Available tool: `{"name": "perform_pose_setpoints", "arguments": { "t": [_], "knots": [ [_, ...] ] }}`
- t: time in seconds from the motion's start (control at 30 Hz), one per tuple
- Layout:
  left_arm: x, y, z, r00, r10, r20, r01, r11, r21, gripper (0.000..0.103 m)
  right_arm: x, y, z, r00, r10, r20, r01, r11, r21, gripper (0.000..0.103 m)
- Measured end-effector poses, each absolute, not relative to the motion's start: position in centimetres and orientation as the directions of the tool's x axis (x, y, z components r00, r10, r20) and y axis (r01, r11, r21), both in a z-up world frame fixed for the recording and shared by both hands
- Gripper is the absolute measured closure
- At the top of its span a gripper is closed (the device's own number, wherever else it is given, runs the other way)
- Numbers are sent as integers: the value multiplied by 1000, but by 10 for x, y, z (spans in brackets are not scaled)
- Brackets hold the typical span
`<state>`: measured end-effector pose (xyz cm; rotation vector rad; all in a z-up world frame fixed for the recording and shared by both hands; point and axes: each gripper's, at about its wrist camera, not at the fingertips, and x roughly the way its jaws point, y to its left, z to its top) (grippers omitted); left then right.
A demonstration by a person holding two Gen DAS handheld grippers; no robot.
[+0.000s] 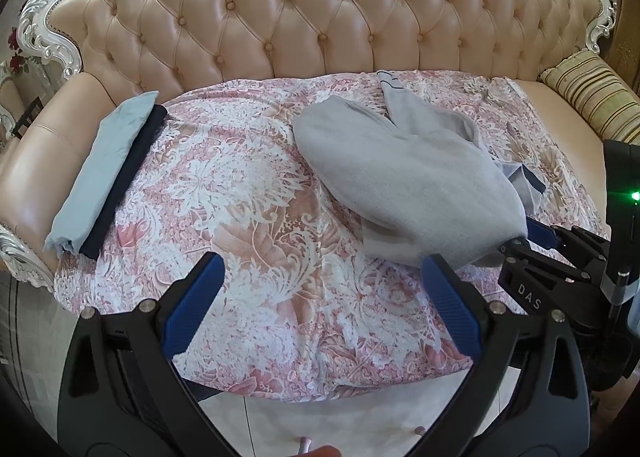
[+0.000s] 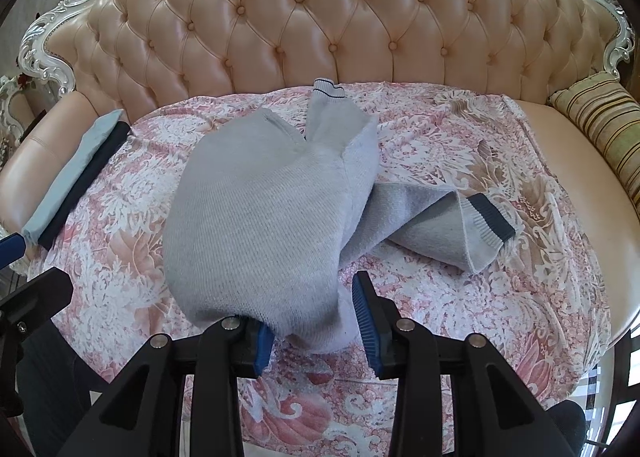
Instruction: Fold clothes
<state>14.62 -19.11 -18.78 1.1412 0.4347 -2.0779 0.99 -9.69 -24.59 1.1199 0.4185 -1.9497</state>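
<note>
- Tufted peach sofa backrest (image 1: 304,17) spans ten to two o'clock, framed in carved white trim (image 1: 44,13).
- Pink floral cloth (image 1: 248,225) covers the seat at centre.
- Striped cushion (image 2: 604,129) at three o'clock.

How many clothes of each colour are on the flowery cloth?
Grey: 1, the sweater
Light blue: 1, folded garment
Dark navy: 1, folded garment, lying beside the light blue one
Total: 3
</note>
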Motion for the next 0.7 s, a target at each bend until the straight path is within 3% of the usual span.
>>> {"name": "perform_pose_setpoints", "arguments": {
  "t": [0.2,0.27,0.37,0.5,0.7],
  "knots": [
    [150,-192,-188,-369,-420,-829,720,-693,30,4,12,-86,-238,-227,-520,-823,807,-574,140,62],
    [153,-193,-188,-376,-421,-825,720,-694,26,3,11,-69,-230,-225,-550,-804,814,-559,155,46],
    [161,-199,-189,-389,-411,-825,727,-687,0,3,3,-42,-222,-283,-560,-779,793,-593,138,31],
    [170,-202,-190,-402,-399,-824,727,-686,-22,3,-20,-28,-230,-362,-525,-770,764,-641,78,27],
    [189,-208,-184,-424,-406,-810,731,-682,-41,3,-42,-66,-256,-411,-456,-789,836,-534,-127,27]
  ]
}}
